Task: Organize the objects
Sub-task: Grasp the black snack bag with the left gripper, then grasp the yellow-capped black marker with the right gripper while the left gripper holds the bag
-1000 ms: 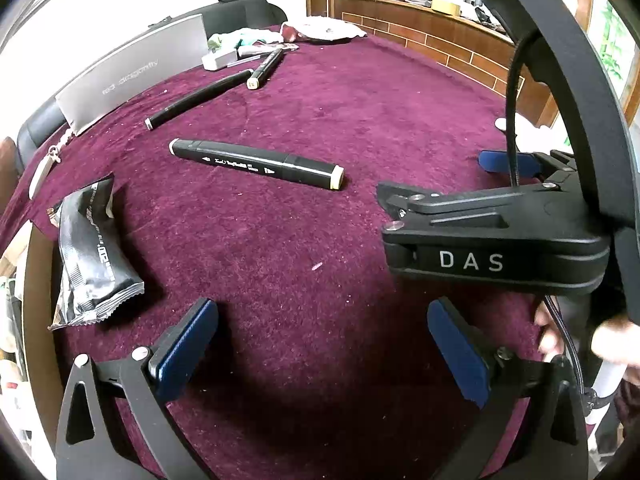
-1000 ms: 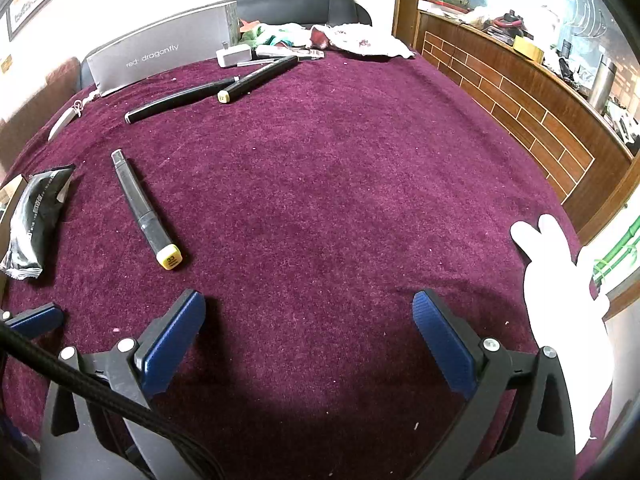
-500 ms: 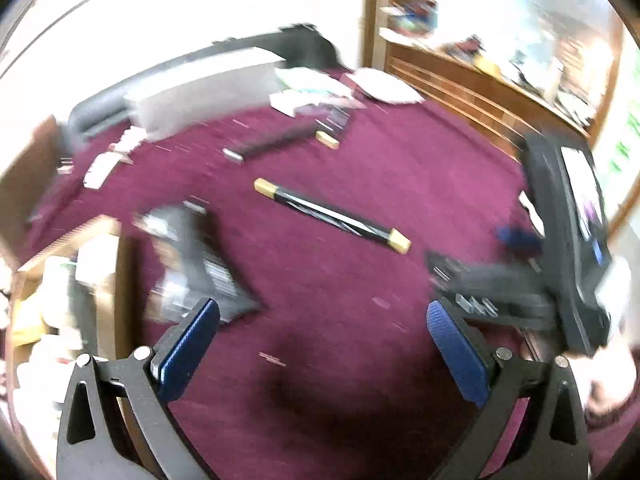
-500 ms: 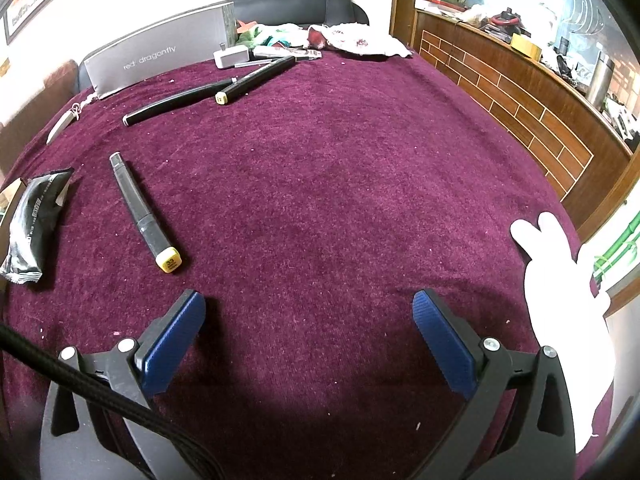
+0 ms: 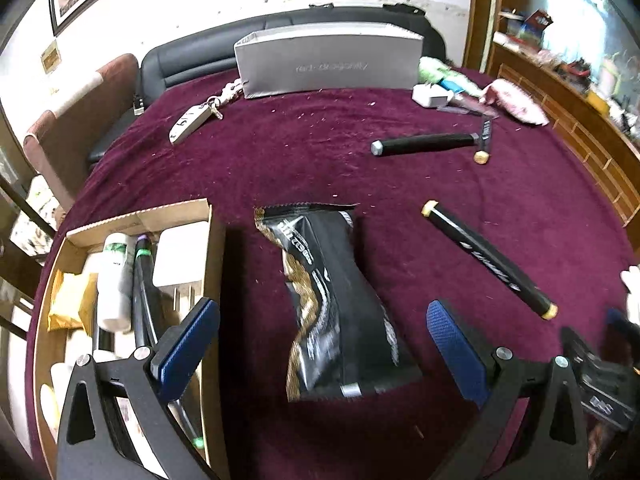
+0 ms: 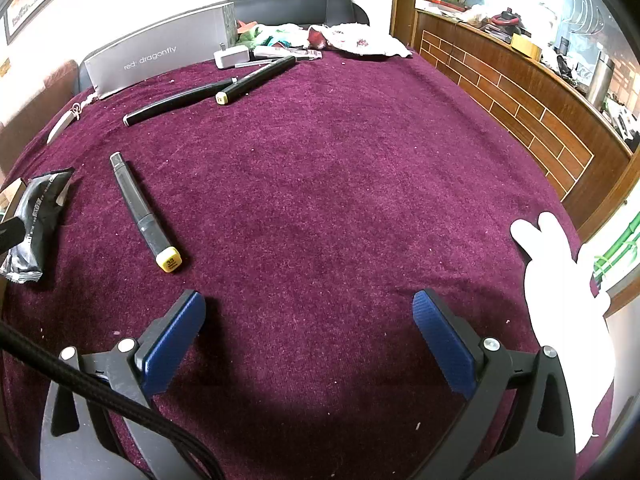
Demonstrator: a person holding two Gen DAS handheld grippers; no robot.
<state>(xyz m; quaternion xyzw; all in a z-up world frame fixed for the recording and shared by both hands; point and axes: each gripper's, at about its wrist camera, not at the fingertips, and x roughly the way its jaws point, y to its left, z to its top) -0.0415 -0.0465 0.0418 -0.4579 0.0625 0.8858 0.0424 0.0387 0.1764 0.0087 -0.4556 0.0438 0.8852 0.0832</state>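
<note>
Lying on the maroon bench (image 5: 400, 184): 1 black snack packet (image 5: 340, 304) between the wide-open, empty left tool (image 5: 320, 344); cardboard box (image 5: 212, 248) just left. Right tool (image 6: 308, 340) wide open, empty; marker (image 6: 142, 212) far left.

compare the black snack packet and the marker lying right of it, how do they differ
The snack packet is wide, flat and crinkled; the marker is a slim, straight stick. The packet lies between the open left gripper's fingers; the marker lies outside them, to the right. The marker has yellowish end caps; the packet has a jagged, sealed top edge. Both are black with white print and rest on the maroon cloth.
</note>
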